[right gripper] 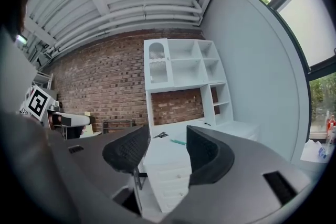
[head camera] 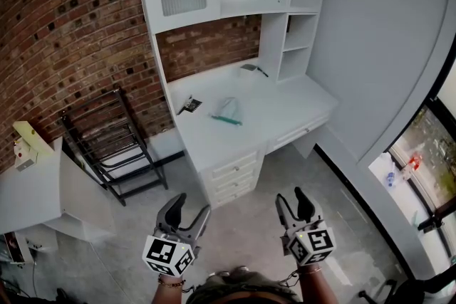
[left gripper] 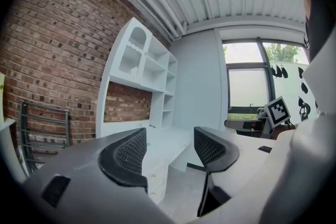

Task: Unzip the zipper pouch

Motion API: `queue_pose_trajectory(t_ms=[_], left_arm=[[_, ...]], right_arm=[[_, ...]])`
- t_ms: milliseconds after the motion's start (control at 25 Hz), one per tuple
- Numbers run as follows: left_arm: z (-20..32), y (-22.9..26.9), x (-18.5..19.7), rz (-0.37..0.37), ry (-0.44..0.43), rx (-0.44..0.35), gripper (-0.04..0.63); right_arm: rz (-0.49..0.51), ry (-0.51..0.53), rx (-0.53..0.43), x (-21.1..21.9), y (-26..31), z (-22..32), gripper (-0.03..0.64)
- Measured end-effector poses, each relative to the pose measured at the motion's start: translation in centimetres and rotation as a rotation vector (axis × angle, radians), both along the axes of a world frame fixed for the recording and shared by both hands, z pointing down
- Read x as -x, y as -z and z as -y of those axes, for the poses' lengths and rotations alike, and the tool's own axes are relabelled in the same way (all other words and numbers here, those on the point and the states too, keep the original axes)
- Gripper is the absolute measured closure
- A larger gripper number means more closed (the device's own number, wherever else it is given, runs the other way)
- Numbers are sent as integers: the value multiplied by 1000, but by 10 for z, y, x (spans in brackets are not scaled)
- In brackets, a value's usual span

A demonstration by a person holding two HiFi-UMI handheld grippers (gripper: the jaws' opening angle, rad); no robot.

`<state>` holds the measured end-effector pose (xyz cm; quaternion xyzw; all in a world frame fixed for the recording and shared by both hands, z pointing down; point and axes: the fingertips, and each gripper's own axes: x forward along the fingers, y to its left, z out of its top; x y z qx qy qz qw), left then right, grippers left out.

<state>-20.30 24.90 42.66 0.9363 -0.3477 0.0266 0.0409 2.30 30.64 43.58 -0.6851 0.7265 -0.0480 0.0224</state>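
Observation:
The zipper pouch (head camera: pixel 228 112), clear with a teal zipper strip, lies flat near the middle of the white desk (head camera: pixel 206 142), far ahead of both grippers. In the right gripper view the zipper pouch (right gripper: pixel 177 141) shows as a small teal streak on the desktop between the jaws, at a distance. My left gripper (head camera: pixel 189 204) (left gripper: pixel 169 147) is held low near the person's body, open, with nothing between its black pads. My right gripper (head camera: pixel 292 199) (right gripper: pixel 167 147) is beside it, also open and empty. Both point level toward the desk.
A black comb-like item (head camera: pixel 189 105) lies left of the pouch and another dark object (head camera: pixel 251 68) at the desk's back. Drawers (head camera: pixel 231 174) front the desk. A black metal rack (head camera: pixel 107 142) leans on the brick wall, and a white table (head camera: pixel 35 189) stands at left.

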Motion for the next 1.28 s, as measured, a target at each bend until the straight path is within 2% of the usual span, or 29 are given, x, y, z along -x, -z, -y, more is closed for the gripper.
queue_pose_trajectory(t_ms=[240,560,920,1120,1280], left_arm=[[3,1,-12,10,-13,-24,293],[8,-4,-30,-2,-5,0,175],[8,-8,-58,-8,6,7,121],[6,-5,-56,-62,46,-10,123],[4,-10,-69,-53,-26,-7,123]], right_arm=[[-18,53,-25,0,4,11,290],[-37,85,-29,-9,2,22,166],[-72,82,-24,-35,-4,25,153],[-74,100,-9,-41,-14,20,153],[-90,68,-11,-52,-19,23,153]])
